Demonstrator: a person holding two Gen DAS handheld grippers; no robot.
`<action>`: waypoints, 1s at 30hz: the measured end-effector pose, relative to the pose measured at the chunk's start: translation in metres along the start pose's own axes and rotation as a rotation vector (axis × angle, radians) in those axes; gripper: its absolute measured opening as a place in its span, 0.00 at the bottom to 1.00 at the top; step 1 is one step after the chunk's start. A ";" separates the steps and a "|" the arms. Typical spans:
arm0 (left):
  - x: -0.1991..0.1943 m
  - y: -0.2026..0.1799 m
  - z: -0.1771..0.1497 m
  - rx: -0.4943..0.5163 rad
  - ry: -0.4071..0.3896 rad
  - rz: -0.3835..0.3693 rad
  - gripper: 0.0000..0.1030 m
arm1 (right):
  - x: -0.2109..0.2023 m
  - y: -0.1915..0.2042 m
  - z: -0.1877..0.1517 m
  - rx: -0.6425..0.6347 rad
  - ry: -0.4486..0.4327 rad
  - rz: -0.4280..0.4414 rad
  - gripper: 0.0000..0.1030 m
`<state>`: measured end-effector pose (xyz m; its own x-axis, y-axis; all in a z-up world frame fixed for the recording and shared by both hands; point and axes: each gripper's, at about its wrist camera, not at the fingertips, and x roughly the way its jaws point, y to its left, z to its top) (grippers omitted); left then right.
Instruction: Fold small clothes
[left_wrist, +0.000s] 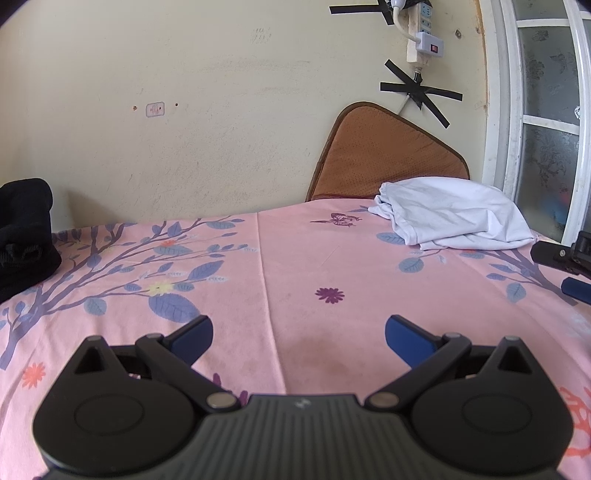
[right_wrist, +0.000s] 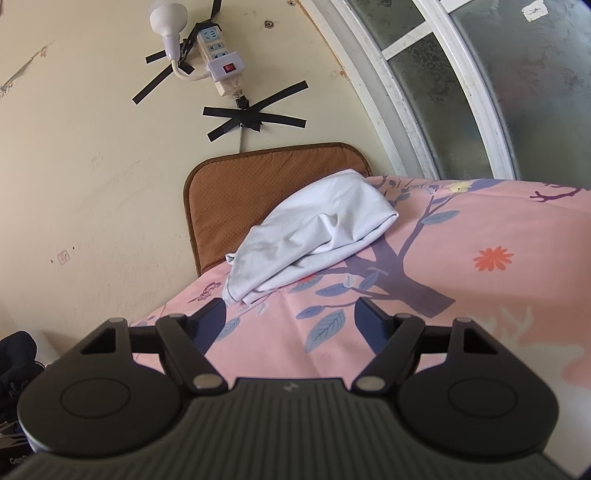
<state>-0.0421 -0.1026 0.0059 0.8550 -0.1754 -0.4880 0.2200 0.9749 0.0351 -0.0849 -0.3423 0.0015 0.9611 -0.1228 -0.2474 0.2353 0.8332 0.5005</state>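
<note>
Pink floral sheet (left_wrist: 295, 266) covers the surface, mostly bare in front of both tongs. White garment (left_wrist: 454, 212) sits bunched at the far right corner, against the brown cushion (left_wrist: 384, 155). Black clothes pile (left_wrist: 22, 232) at far left edge. Left tongs (left_wrist: 298, 334) spread wide, holding nothing. Right tongs (right_wrist: 290, 319) also apart and empty, pointed at the garment, its near edge just beyond the tips. Looks like the fetch step: next, grab the hem, drag it to centre, spread flat.
</note>
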 end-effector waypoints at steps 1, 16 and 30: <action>0.000 0.001 0.000 0.002 -0.001 0.001 1.00 | 0.000 0.000 0.000 -0.001 0.000 0.000 0.76; 0.002 0.001 -0.001 -0.002 0.006 0.013 1.00 | 0.001 0.001 -0.001 -0.012 0.006 0.017 0.76; -0.007 0.018 0.001 -0.078 -0.028 -0.046 1.00 | 0.002 0.005 -0.003 -0.036 0.030 0.022 0.76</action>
<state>-0.0435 -0.0841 0.0106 0.8580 -0.2226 -0.4630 0.2229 0.9733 -0.0550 -0.0820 -0.3364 0.0012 0.9611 -0.0890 -0.2616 0.2087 0.8542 0.4763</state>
